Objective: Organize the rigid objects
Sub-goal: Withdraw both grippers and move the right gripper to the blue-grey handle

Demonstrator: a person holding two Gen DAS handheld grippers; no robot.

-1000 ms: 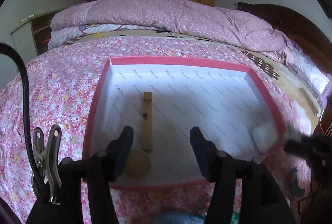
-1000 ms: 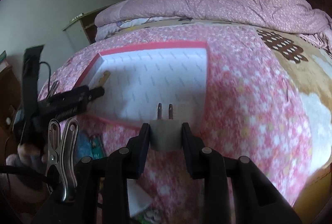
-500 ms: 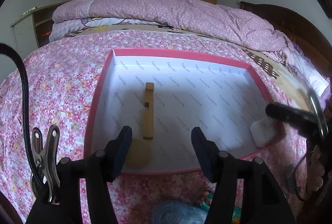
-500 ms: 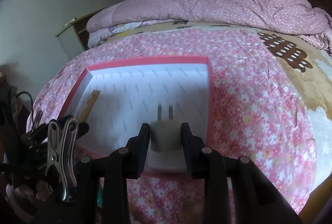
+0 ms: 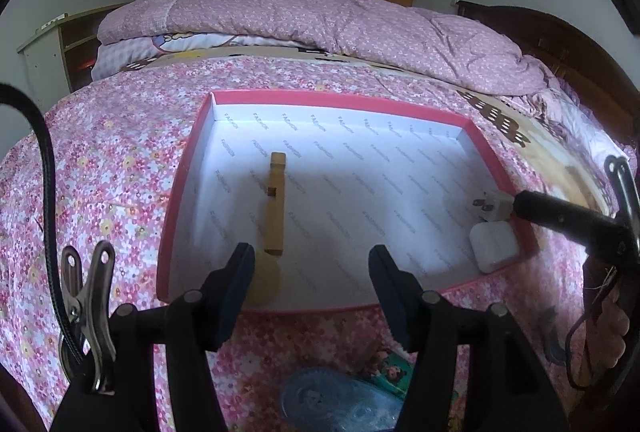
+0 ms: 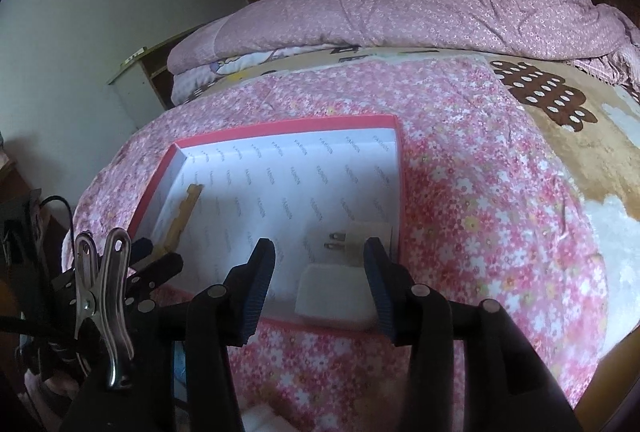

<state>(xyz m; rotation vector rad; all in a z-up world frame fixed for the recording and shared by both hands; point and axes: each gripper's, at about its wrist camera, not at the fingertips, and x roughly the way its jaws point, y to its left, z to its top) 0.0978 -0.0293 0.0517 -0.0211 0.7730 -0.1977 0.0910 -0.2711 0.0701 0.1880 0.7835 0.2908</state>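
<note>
**Plug dropped in the box corner**

Now that the right gripper [image 6: 320,272] has just been opening its jaws, the plug [image 6: 360,241] lies free on the floor of the box [image 5: 496,168], in the near right corner, just beside a white case [image 6: 334,298]. Nothing is pressed between those jaws. The left gripper [image 5: 312,272] hangs with its jaws apart and empty above the near edge.

One risk, as I judge it: a careless lift could catch a jaw on the plug and knock it over the low wall, since one jaw sits close beside it.

The plug lies flat, its long axis across the box, prongs pointing toward the wooden stick [image 5: 275,202], which runs front to back.
</note>
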